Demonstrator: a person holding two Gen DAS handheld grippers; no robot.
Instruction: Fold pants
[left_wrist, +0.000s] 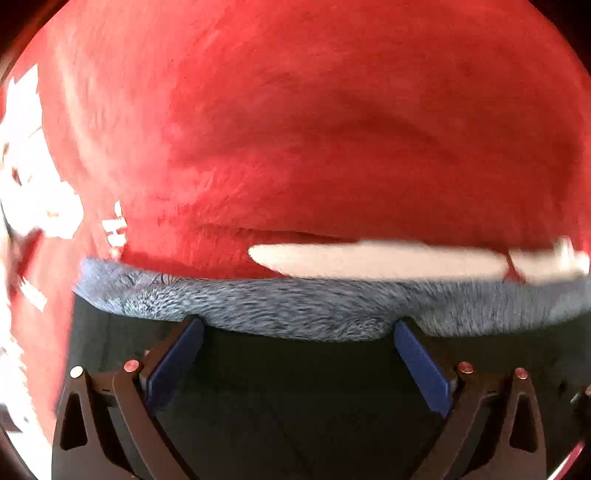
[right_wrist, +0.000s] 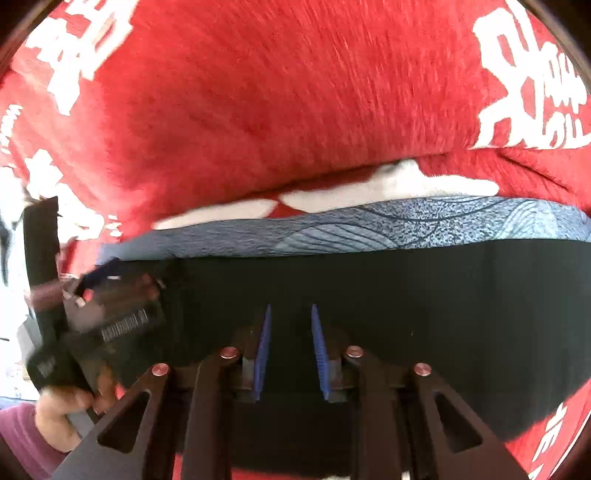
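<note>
Black pants (left_wrist: 295, 391) with a blue-grey patterned waistband (left_wrist: 258, 306) lie flat on a red cloth. My left gripper (left_wrist: 298, 325) is open wide over them. Its blue pads (left_wrist: 177, 362) reach the waistband's near edge, and nothing is pinched between them. In the right wrist view the same pants (right_wrist: 424, 302) and waistband (right_wrist: 406, 221) stretch across the frame. My right gripper (right_wrist: 291, 308) points down over the black fabric. Its pads stand a narrow gap apart, and no fold shows between them. The left gripper (right_wrist: 110, 273) appears blurred at the pants' left end.
The red cloth (left_wrist: 295, 129) with large white characters (right_wrist: 532, 81) covers the surface beyond and around the pants. A person's hand (right_wrist: 62, 410) and a purple sleeve (right_wrist: 22, 439) hold the left gripper at the lower left of the right wrist view.
</note>
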